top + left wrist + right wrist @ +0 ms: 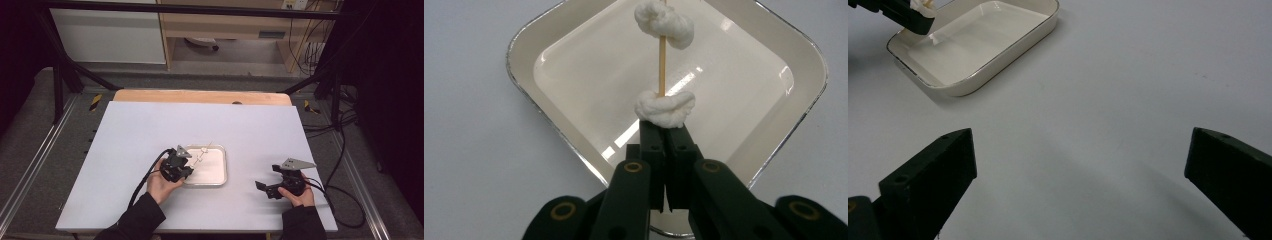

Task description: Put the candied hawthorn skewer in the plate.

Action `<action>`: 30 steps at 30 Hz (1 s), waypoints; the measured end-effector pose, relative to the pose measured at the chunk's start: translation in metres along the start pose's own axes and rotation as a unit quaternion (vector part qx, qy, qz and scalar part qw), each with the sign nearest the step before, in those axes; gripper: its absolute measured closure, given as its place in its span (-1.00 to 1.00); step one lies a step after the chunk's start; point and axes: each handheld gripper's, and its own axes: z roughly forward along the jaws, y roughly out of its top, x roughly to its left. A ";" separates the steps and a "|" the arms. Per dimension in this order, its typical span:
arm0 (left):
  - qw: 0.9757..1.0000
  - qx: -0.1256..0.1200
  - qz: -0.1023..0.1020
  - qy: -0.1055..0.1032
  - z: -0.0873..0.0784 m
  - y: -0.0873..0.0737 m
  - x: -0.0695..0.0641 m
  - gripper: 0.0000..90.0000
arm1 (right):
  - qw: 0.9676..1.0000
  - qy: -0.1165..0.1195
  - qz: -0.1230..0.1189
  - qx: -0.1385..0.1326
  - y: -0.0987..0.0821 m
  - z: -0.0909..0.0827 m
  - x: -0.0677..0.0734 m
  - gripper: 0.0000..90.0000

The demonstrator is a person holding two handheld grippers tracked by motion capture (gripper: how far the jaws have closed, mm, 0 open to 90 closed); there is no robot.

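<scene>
Your left gripper (666, 137) is clamped tight on the near end of the wooden skewer (662, 65). Its long axis runs straight out from the tips toward 12 o'clock in the left gripper view, over the cream tray (574, 145). Two white lumps on it: near lump (665, 107) butted against the pads, far lump (664, 24) further up the stick. Skewer looks held above the tray floor; contact can't be told.

Your right gripper (272, 189) is spread wide, nothing in it, parked on the counter (150, 130) well apart, tray at its 10 o'clock. Left hand is the nearer one; any set-down goes along that axis into the tray.
</scene>
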 end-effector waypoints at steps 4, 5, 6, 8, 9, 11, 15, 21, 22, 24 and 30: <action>1.000 0.012 0.005 0.003 0.004 0.000 -0.002 0.95 | 1.000 0.002 0.003 0.004 0.000 0.001 0.000 -0.99; 1.000 0.015 0.007 0.005 0.004 0.000 -0.002 0.95 | 1.000 0.001 0.003 0.002 0.000 0.001 0.000 -0.99; 1.000 0.016 0.004 0.006 0.006 -0.001 -0.003 0.95 | 1.000 0.000 0.003 0.002 0.000 0.001 0.000 -0.99; 1.000 0.016 0.006 0.007 0.007 -0.001 -0.004 0.95 | 1.000 0.000 0.003 0.002 0.000 0.000 0.000 -0.99; 1.000 0.017 0.006 0.007 0.007 0.000 -0.004 0.94 | 1.000 0.000 0.003 0.002 0.000 0.001 0.000 -0.99; 1.000 0.017 0.007 0.006 0.007 0.000 -0.004 0.94 | 1.000 0.001 0.001 0.002 0.000 0.001 0.000 -0.99; 1.000 0.015 0.008 0.005 0.008 0.000 -0.004 0.88 | 1.000 0.001 0.004 0.003 0.000 0.001 0.000 -0.99; 1.000 0.006 0.017 -0.005 0.002 -0.001 -0.003 0.67 | 1.000 0.001 0.004 0.003 0.000 0.001 0.001 -0.99; 1.000 0.001 0.019 -0.007 0.000 -0.001 -0.003 0.61 | 1.000 0.001 0.005 0.005 0.000 0.001 0.001 -0.99; 1.000 -0.008 0.024 -0.011 -0.004 -0.001 -0.002 0.50 | 1.000 0.001 0.005 0.005 0.000 0.001 0.001 -0.99; 0.999 -0.026 0.036 -0.004 -0.017 -0.005 0.001 0.01 | 1.000 -0.002 0.002 0.003 0.000 0.000 0.000 -0.99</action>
